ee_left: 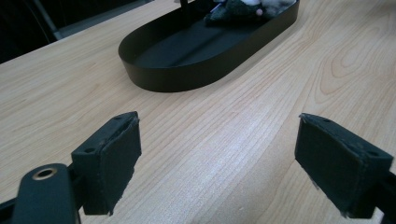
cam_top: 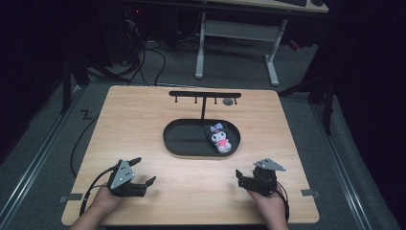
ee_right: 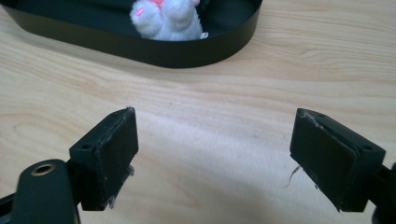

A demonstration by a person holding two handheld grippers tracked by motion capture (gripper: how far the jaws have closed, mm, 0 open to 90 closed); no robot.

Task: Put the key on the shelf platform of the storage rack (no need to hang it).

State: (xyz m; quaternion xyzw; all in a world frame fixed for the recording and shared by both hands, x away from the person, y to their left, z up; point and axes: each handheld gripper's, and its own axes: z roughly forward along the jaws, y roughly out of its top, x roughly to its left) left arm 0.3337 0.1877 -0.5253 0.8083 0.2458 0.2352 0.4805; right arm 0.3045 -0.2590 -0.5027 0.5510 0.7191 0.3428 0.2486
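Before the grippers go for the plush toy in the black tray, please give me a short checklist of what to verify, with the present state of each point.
1. Left gripper open, nothing between its fingers: ok.
2. Right gripper open and holding nothing: ok.
3. Plush toy lies inside the tray, at its right end: ok.
4. Table between both grippers and the tray free of obstacles: ok.
5. Right gripper nearer to the toy than the left: ok.
6. The hook rack rises behind the tray; room to lift the toy there: cannot tell.

Both hand-held grippers (cam_top: 143, 171) (cam_top: 245, 173) agape
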